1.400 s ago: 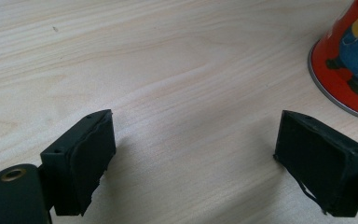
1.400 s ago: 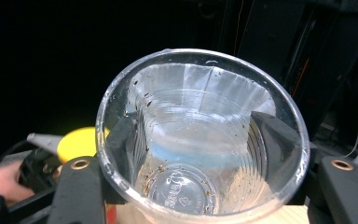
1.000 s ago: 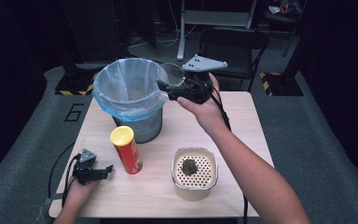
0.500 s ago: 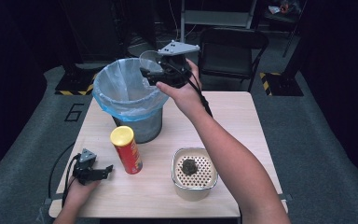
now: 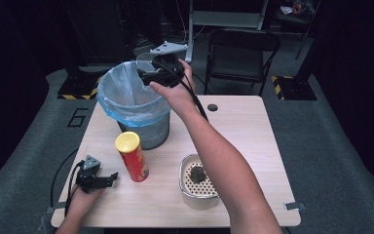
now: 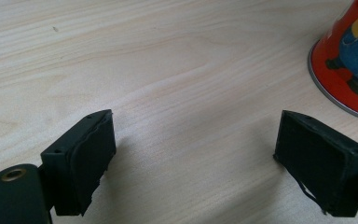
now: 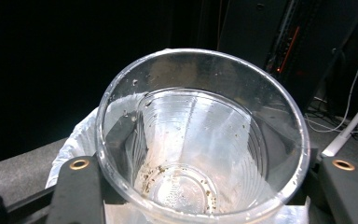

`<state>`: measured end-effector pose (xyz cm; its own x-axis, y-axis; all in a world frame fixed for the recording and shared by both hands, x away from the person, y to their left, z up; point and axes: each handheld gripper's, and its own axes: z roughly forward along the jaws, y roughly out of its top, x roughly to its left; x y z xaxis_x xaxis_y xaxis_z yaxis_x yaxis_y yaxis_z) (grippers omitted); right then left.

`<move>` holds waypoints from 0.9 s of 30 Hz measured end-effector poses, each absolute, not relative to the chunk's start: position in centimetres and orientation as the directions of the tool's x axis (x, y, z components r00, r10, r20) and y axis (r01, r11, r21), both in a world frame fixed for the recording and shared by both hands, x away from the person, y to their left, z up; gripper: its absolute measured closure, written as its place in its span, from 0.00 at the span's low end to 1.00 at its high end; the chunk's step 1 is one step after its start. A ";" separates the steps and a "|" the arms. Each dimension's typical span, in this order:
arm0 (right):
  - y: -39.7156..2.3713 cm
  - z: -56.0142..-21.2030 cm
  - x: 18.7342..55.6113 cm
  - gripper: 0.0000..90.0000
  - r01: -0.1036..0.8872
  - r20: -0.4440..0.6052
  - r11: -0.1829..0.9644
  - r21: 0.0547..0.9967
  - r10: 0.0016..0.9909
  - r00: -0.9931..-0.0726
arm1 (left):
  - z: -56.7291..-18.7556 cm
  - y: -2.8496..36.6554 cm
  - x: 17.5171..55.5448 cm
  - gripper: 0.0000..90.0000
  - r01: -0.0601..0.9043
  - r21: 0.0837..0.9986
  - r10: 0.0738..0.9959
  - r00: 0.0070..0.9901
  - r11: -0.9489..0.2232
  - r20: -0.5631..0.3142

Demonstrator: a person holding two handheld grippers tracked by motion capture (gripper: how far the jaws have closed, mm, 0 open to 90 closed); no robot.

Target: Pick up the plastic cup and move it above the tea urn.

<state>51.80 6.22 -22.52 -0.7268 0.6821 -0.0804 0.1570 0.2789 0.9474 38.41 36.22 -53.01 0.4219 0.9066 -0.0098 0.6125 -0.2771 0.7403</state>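
My right gripper point(image 5: 147, 76) is held up over the far right rim of a wire bin point(image 5: 148, 134) lined with a pale blue bag point(image 5: 126, 97). It is shut on a clear plastic cup point(image 7: 200, 140), one jaw on each side of the cup wall. The cup has dark specks stuck inside and on its bottom, and its mouth faces the camera. My left gripper point(image 5: 108, 179) rests on the wooden table point(image 5: 233, 126) at the front left, open with bare table between its jaws point(image 6: 214, 154). A red chips can point(image 5: 132, 156) stands upright just to its right.
A metal strainer box point(image 5: 187, 187) with a dark lump point(image 5: 197, 173) in it sits at the table's front middle, under my right forearm. A black folding chair point(image 5: 243, 53) stands behind the table. A small dark hole point(image 5: 212, 107) marks the tabletop.
My right hand has carried the cup left and away from the person, from beside the bin's right side to over its far rim. The left gripper has stayed still.
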 end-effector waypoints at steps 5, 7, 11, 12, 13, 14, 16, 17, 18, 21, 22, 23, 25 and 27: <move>6.6 -23.0 51.8 0.39 0.159 -0.079 0.285 0.945 0.673 -0.735 | -53.0 36.2 38.4 0.13 0.612 0.740 0.907 0.422 -0.277 -0.010; 6.7 -23.2 51.9 0.39 0.168 -0.072 0.286 0.944 0.672 -0.737 | -53.0 36.2 38.4 0.13 0.613 0.740 0.907 0.422 -0.277 -0.010; 7.0 -24.0 52.3 0.26 0.174 -0.055 0.276 0.945 0.662 -0.748 | -53.0 36.2 38.4 0.13 0.615 0.740 0.908 0.419 -0.272 -0.014; 7.1 -24.3 52.6 0.19 0.192 -0.041 0.274 0.942 0.663 -0.748 | -53.0 36.2 38.4 0.13 0.615 0.740 0.908 0.419 -0.272 -0.014; 7.2 -24.7 52.8 0.15 0.215 -0.024 0.275 0.937 0.665 -0.746 | -53.0 36.2 38.4 0.13 0.615 0.740 0.908 0.419 -0.272 -0.014; 7.2 -24.9 53.0 0.16 0.236 -0.006 0.270 0.934 0.669 -0.743 | -53.0 36.2 38.4 0.13 0.615 0.740 0.908 0.419 -0.272 -0.014; 6.9 -25.2 53.1 0.16 0.217 -0.024 0.272 0.937 0.673 -0.739 | -53.0 36.2 38.4 0.13 0.615 0.740 0.908 0.419 -0.273 -0.014; 6.8 -25.2 53.1 0.16 0.217 -0.021 0.266 0.939 0.674 -0.738 | -53.0 36.2 38.4 0.13 0.615 0.740 0.908 0.419 -0.272 -0.014; 6.5 -25.1 53.0 0.16 0.216 -0.016 0.260 0.941 0.672 -0.740 | -53.0 36.2 38.4 0.13 0.615 0.740 0.908 0.420 -0.274 -0.013; 5.6 -24.9 52.7 0.17 0.217 -0.016 0.257 0.942 0.679 -0.734 | -53.0 36.2 38.4 0.13 0.617 0.737 0.907 0.421 -0.275 -0.014; 5.2 -24.9 52.6 0.17 0.213 -0.022 0.261 0.941 0.678 -0.735 | -53.0 36.2 38.4 0.13 0.615 0.740 0.908 0.418 -0.273 -0.013; 4.9 -24.9 52.5 0.18 0.207 -0.034 0.269 0.941 0.680 -0.732 | -53.0 36.2 38.4 0.13 0.618 0.737 0.908 0.420 -0.274 -0.014; 4.1 -25.1 52.3 0.21 0.191 -0.061 0.290 0.938 0.679 -0.731 | -53.0 36.2 38.4 0.13 0.617 0.737 0.907 0.420 -0.275 -0.013; 3.3 -25.4 52.0 0.26 0.185 -0.067 0.296 0.937 0.672 -0.738 | -53.0 36.2 38.3 0.13 0.618 0.737 0.908 0.419 -0.273 -0.015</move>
<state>51.97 3.33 -25.37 -0.7378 0.6717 -0.0670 0.1847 0.2963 0.9371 38.35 36.17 -52.99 0.4191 0.9078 -0.0149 0.6181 -0.2733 0.7370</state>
